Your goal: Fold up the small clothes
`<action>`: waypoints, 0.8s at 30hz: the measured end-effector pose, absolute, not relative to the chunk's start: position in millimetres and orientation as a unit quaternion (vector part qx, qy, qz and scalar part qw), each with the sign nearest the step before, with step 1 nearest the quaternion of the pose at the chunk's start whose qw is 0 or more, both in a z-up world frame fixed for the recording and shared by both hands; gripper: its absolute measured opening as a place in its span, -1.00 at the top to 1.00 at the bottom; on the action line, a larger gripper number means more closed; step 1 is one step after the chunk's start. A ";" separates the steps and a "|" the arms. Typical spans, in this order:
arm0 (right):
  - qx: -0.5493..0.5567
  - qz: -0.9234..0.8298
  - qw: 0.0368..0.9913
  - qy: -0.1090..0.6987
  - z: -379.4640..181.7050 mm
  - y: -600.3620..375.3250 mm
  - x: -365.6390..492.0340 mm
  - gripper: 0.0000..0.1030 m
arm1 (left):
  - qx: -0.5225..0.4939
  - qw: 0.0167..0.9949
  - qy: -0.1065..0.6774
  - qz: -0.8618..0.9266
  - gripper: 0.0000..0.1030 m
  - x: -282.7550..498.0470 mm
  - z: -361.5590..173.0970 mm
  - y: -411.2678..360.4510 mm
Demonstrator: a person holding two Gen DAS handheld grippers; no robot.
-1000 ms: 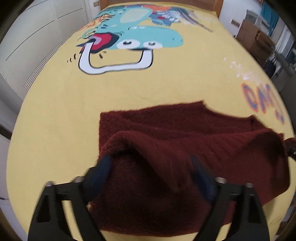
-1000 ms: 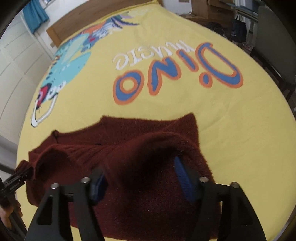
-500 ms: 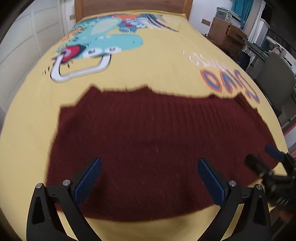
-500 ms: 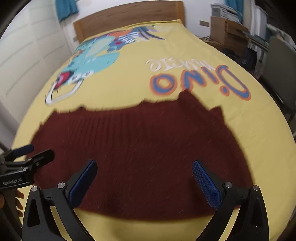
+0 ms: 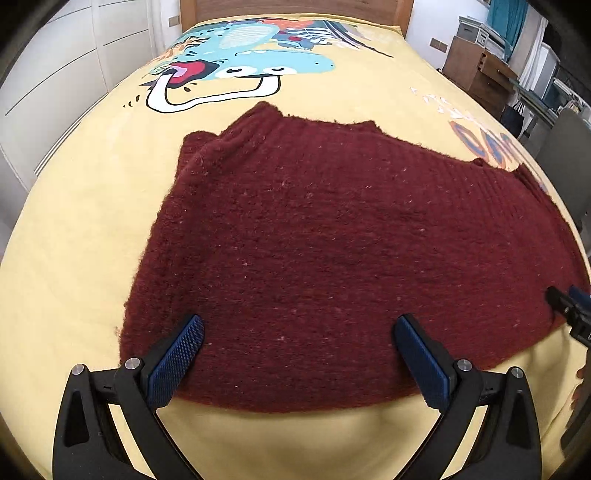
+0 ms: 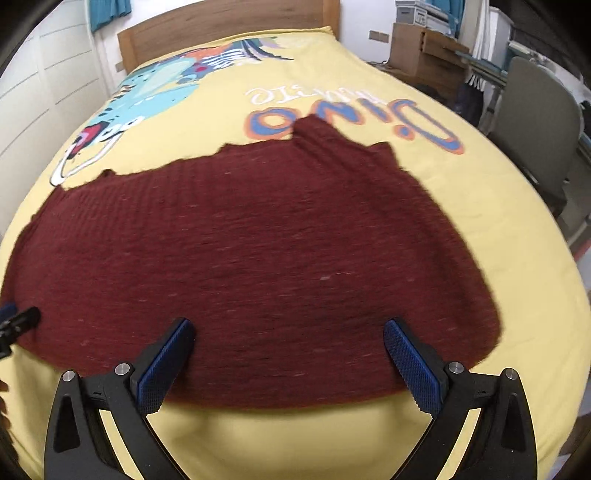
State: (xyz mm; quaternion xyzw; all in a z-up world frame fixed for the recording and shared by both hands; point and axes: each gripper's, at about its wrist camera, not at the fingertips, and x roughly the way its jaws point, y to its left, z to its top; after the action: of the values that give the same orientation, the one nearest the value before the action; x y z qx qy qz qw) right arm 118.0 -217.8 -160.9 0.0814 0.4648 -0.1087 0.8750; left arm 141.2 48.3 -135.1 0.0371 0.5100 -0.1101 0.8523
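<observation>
A dark red knitted garment [image 5: 332, 236] lies spread flat on the yellow bed; it also fills the middle of the right wrist view [image 6: 258, 258]. My left gripper [image 5: 299, 354] is open and empty, its blue pads over the garment's near edge on the left half. My right gripper [image 6: 288, 354] is open and empty over the near edge on the right half. The right gripper's tip shows at the left wrist view's right edge [image 5: 569, 306]; the left gripper's tip shows at the right wrist view's left edge [image 6: 18, 321].
The yellow bedspread [image 5: 92, 221] carries a dinosaur print [image 5: 236, 70] and "Dino" lettering [image 6: 351, 118]. A wooden headboard [image 6: 221, 18] stands at the far end. White wardrobe doors [image 5: 55, 74] are left, a grey chair [image 6: 535, 122] and wooden drawers [image 5: 476, 62] right.
Both grippers let go of the raised fold of the garment and opened. The garment now lies flat. Both grippers drew back to its near edge.
</observation>
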 end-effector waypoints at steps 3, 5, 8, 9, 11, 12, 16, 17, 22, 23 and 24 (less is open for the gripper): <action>0.087 -0.102 0.873 0.468 -168.0 -223.1 118.3 -0.99 | 0.042 0.850 0.513 -0.111 -0.98 140.0 -144.0 47.5; 0.085 -0.096 0.872 0.472 -174.5 -222.8 118.1 -0.99 | 0.038 0.855 0.506 -0.110 -0.99 137.4 -148.2 49.6; 0.085 -0.090 0.881 0.456 -180.9 -223.1 113.8 -0.99 | 0.036 0.863 0.492 -0.107 -0.99 132.7 -149.9 50.5; 0.088 -0.089 0.885 0.448 -182.8 -223.0 111.0 -0.99 | 0.037 0.866 0.488 -0.108 -0.99 131.5 -150.4 50.4; 0.091 -0.089 0.891 0.436 -185.5 -222.5 106.3 -0.99 | 0.039 0.867 0.484 -0.113 -0.99 129.6 -151.0 51.9; 0.090 -0.089 0.892 0.433 -185.8 -221.9 105.3 -0.99 | 0.039 0.865 0.486 -0.117 -0.99 130.5 -150.2 52.5; 0.093 -0.080 0.885 0.449 -179.3 -223.3 109.4 -0.99 | 0.027 0.845 0.517 -0.131 -0.98 139.8 -138.7 58.8; 0.093 -0.077 0.882 0.455 -176.4 -224.2 110.7 -0.99 | 0.024 0.845 0.519 -0.125 -0.98 142.1 -131.9 62.2; 0.040 -0.084 0.885 0.456 -137.5 -214.6 98.9 -0.99 | 0.013 0.858 0.503 -0.107 -0.98 146.5 -94.9 86.2; 0.040 -0.080 0.887 0.453 -130.6 -213.9 93.8 -0.99 | 0.011 0.858 0.503 -0.105 -0.98 149.5 -90.0 92.5; 0.041 -0.079 0.888 0.452 -123.6 -213.9 87.2 -0.99 | 0.004 0.855 0.507 -0.106 -0.98 155.0 -86.0 101.4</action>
State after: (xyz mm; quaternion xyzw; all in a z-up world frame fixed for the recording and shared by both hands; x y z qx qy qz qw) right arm 87.2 -213.9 -123.6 0.0411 0.4518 -0.0786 0.8877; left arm 155.0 101.4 -86.0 0.0042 0.5074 -0.1055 0.8552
